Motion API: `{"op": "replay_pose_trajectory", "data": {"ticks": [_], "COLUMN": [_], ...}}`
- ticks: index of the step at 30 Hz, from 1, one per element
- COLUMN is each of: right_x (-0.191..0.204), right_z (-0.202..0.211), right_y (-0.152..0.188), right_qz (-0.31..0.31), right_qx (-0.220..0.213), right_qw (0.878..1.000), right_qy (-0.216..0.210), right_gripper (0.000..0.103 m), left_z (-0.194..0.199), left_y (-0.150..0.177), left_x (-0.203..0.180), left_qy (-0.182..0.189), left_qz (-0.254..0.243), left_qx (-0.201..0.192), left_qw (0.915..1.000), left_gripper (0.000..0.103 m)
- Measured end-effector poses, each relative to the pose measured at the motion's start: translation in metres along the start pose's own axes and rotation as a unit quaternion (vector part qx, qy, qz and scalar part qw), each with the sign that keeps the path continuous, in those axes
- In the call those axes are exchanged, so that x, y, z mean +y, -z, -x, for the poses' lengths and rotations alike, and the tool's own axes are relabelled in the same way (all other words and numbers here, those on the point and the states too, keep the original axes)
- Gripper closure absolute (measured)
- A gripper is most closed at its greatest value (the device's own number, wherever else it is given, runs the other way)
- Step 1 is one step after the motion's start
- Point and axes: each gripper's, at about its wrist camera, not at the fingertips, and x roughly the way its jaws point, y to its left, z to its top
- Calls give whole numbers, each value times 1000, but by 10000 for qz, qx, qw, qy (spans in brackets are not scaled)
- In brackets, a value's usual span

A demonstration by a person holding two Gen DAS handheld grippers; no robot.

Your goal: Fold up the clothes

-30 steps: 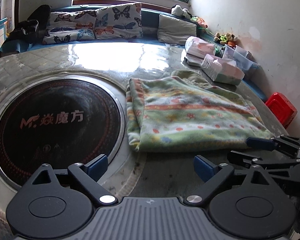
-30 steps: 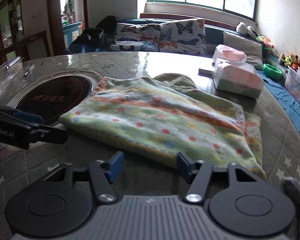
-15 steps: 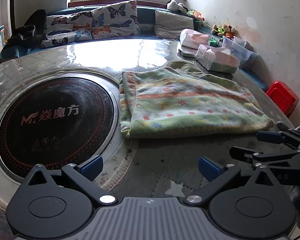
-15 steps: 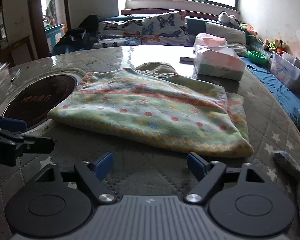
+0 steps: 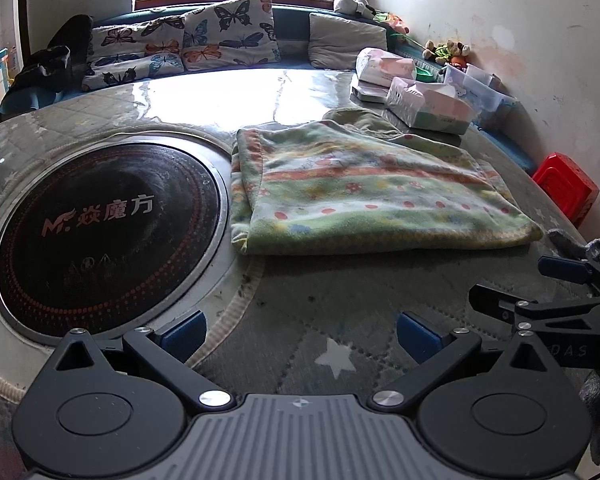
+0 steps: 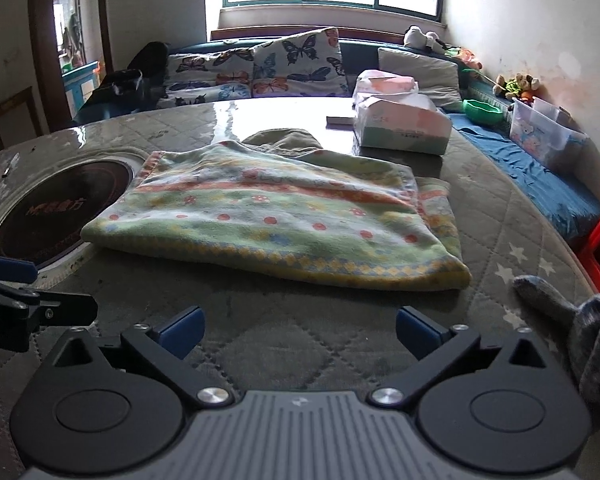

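Note:
A folded green fleece cloth [image 5: 364, 196] with red and yellow stripes lies flat on the round quilted table [image 5: 340, 320]; it also shows in the right wrist view [image 6: 276, 220]. An olive garment [image 6: 284, 140] pokes out from under its far edge. My left gripper [image 5: 300, 338] is open and empty, short of the cloth's near edge. My right gripper [image 6: 298, 332] is open and empty, also short of the near edge. Each gripper shows in the other's view: the right [image 5: 540, 292], the left [image 6: 32, 292].
A black round hotplate [image 5: 100, 228] with a metal rim is set in the table left of the cloth. Tissue packs [image 6: 400, 120] stand behind the cloth. A red stool [image 5: 566, 186] sits off the right edge. A cushioned bench [image 6: 260, 68] runs along the wall.
Both grippers have pulled back from the cloth toward the table's near edge. The cloth lies still and looks farther away.

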Motion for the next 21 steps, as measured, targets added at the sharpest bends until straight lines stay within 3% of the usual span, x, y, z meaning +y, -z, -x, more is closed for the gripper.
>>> {"op": "replay_pose_trajectory", "data": {"ticks": [21], "right_x": [7], "right_z": [20], "right_y": [15], "right_qz": [-108], "right_qx": [-97], "right_qw": [9999], "right_qy": [-25], "right_gripper": [0], "left_z": [23], "left_y": [14], "left_x": [-11], "left_qy": [62], "left_qz": [-221], "left_qx": [-253], "left_qw": [9994], "left_gripper": [0]}}
